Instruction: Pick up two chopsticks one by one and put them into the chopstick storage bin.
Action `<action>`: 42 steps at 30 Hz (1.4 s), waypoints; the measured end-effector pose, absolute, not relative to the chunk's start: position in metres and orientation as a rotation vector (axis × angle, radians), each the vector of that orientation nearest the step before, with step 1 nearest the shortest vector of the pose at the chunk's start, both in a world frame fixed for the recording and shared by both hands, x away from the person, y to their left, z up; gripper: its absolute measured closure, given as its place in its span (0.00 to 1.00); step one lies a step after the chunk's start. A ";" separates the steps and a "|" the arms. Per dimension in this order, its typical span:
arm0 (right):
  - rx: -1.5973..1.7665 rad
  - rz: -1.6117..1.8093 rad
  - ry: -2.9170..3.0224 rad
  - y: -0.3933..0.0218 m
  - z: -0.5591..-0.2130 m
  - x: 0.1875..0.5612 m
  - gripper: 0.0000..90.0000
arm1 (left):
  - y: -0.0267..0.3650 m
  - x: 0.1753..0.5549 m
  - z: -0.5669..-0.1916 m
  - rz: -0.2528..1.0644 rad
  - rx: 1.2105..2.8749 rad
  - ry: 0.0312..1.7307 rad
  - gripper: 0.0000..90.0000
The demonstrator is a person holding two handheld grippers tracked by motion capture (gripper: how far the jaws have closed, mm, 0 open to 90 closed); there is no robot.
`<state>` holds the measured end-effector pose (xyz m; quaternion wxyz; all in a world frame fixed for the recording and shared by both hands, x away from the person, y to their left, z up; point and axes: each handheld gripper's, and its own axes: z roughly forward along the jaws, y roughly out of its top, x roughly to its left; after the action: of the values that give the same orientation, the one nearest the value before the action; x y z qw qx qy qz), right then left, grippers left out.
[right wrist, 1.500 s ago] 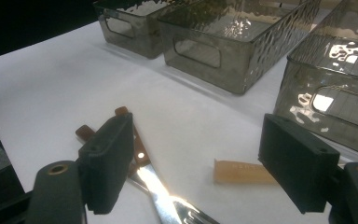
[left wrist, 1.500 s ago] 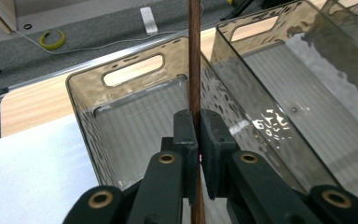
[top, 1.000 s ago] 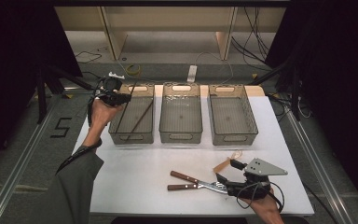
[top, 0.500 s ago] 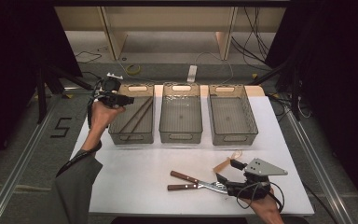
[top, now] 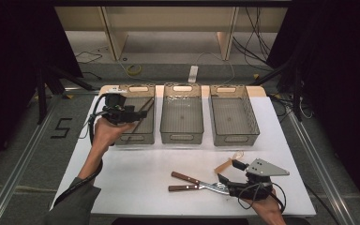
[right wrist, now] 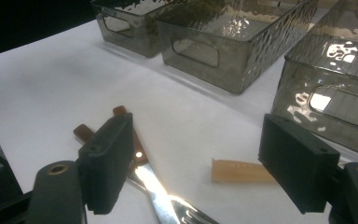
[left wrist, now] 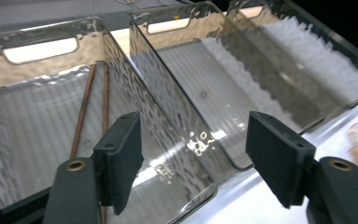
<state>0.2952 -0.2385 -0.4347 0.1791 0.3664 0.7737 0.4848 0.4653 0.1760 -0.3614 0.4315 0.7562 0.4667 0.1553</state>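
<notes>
White desk (top: pixel 136 178) on grey floor, dark curtains around. Your left tongs (left wrist: pixel 193 154), just spreading, empty above chopsticks (left wrist: pixel 81 116) in the left bin (top: pixel 136 139); right tongs (right wrist: pixel 200 161) spread over cutlery (right wrist: pixel 149 184).

I'm seeing three bins (top: pixel 183 119) sitting along the table's (top: pixel 136 173) far edge, chopsticks (top: pixel 138 117) lying in the leftmost, cutlery (top: pixel 192 182) lying near the front edge.
</notes>
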 end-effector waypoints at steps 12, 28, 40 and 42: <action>1.006 1.342 2.220 -0.238 -0.436 0.296 0.30 | 0.164 0.435 -0.375 0.325 1.840 1.092 0.32; 1.011 1.298 2.256 -0.241 -0.440 0.301 0.30 | 0.179 0.392 -0.401 0.283 1.795 1.060 0.26; 0.997 1.272 2.278 -0.238 -0.441 0.298 0.30 | 0.176 0.368 -0.410 0.281 1.804 0.970 0.21; 0.996 1.268 2.279 -0.238 -0.442 0.298 0.30 | 0.175 0.364 -0.410 0.281 1.810 0.964 0.21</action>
<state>0.2984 -0.2380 -0.4416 0.1741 0.3512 0.8038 0.4474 0.3644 0.1754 -0.4101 0.5108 0.7518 0.4003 0.1167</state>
